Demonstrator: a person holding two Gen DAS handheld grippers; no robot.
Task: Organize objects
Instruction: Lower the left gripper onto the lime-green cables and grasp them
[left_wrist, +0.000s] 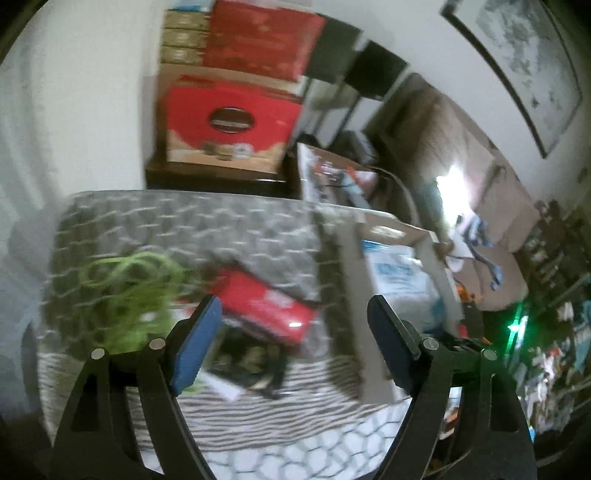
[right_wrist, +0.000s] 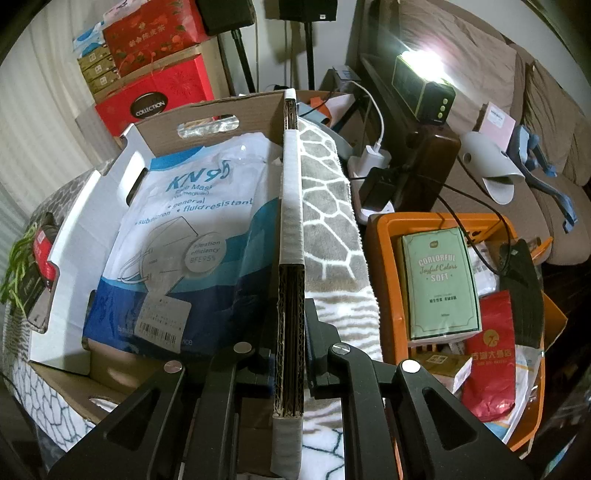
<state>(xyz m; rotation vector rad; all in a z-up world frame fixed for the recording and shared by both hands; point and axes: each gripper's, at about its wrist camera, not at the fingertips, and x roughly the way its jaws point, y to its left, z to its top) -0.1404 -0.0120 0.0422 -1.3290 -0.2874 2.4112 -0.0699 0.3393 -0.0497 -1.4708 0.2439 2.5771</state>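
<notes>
Corrugated cardboard box (right_wrist: 207, 122), light but stiff, lies on the patterned blanket (right_wrist: 328, 221). In the left wrist view, the left gripper (left_wrist: 295, 314) hovers, fingers apart and empty, over a red packet (left_wrist: 266, 302) and green cord (left_wrist: 129, 288) beside the box; both look light and limp, best pinched at an edge. In the right wrist view, the right gripper (right_wrist: 290, 354) is clamped on the box wall, a firm rim; the soft mask bag (right_wrist: 177, 236) lies inside.

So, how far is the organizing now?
Done: the KN95 mask bag lies in the cardboard box. In hand: right gripper clamps the box wall; left gripper is open, empty. Left: the red packet and green cord outside on the blanket.
</notes>
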